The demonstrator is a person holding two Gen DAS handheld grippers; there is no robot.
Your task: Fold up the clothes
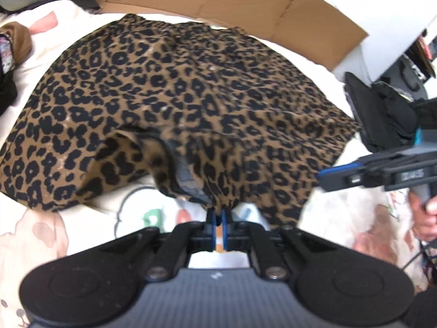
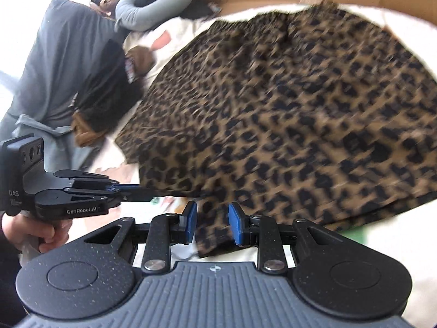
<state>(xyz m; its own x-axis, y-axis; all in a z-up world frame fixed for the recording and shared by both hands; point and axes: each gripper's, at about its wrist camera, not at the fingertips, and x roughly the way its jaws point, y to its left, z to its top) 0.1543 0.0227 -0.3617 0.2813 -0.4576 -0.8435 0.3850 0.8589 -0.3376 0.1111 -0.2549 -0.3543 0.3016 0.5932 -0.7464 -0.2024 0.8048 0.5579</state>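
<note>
Leopard-print garment [image 1: 174,104] spread on a cream printed bed sheet [image 1: 41,235], cardboard [image 1: 245,0] at its far edge. Left claw [image 1: 217,217] pinched closed on the near hem, lifting it. Right claw [image 2: 212,222] open, jaws astride a hanging hem corner, not clamped.

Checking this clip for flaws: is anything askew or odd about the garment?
Yes. The brown-and-black leopard-print garment has its near hem bunched and flipped up where the left gripper pinches it, exposing grey lining. The right gripper is open around the hem.
</note>
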